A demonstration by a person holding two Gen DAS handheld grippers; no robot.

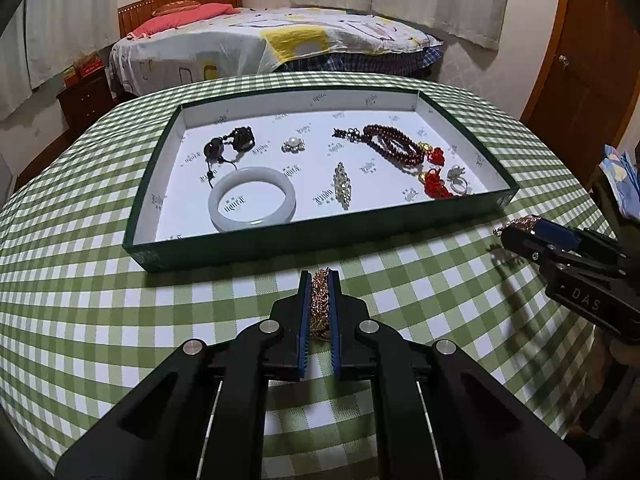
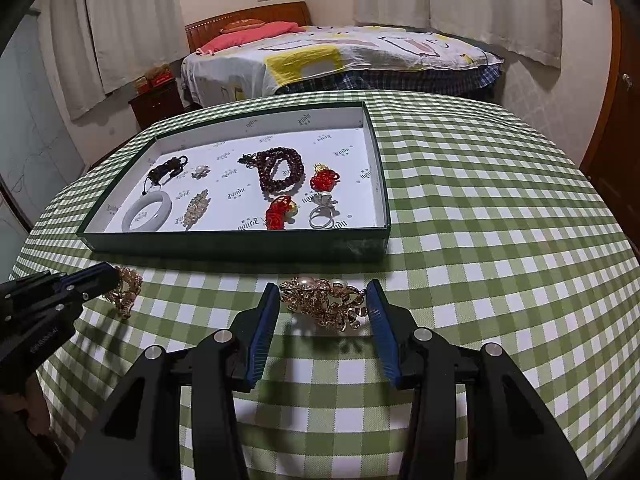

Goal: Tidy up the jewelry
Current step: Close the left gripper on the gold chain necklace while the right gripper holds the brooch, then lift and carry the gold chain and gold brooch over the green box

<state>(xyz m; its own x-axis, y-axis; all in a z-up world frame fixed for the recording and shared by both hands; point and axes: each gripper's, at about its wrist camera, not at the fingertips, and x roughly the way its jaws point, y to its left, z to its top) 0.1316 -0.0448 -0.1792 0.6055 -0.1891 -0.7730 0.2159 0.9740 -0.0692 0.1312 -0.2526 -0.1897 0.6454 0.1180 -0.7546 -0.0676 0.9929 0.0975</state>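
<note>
A dark green tray (image 1: 280,236) (image 2: 240,246) with a white floor stands on the checked table. It holds a white jade bangle (image 1: 252,199) (image 2: 147,211), dark red beads (image 1: 390,145) (image 2: 280,174), red knots (image 2: 324,179), a ring (image 2: 320,216) and brooches. My left gripper (image 1: 320,280) (image 2: 114,280) is shut on a gold chain bracelet (image 1: 320,304) (image 2: 126,290) just in front of the tray. My right gripper (image 2: 323,292) (image 1: 505,234) is open around a gold brooch with pearls (image 2: 326,304) (image 1: 520,223) lying on the cloth.
The round table carries a green and white checked cloth (image 1: 420,280) (image 2: 500,240). Behind it are a bed (image 1: 260,44) (image 2: 340,56), a dark nightstand (image 1: 86,98) and curtains. A wooden door (image 1: 588,80) is at the right.
</note>
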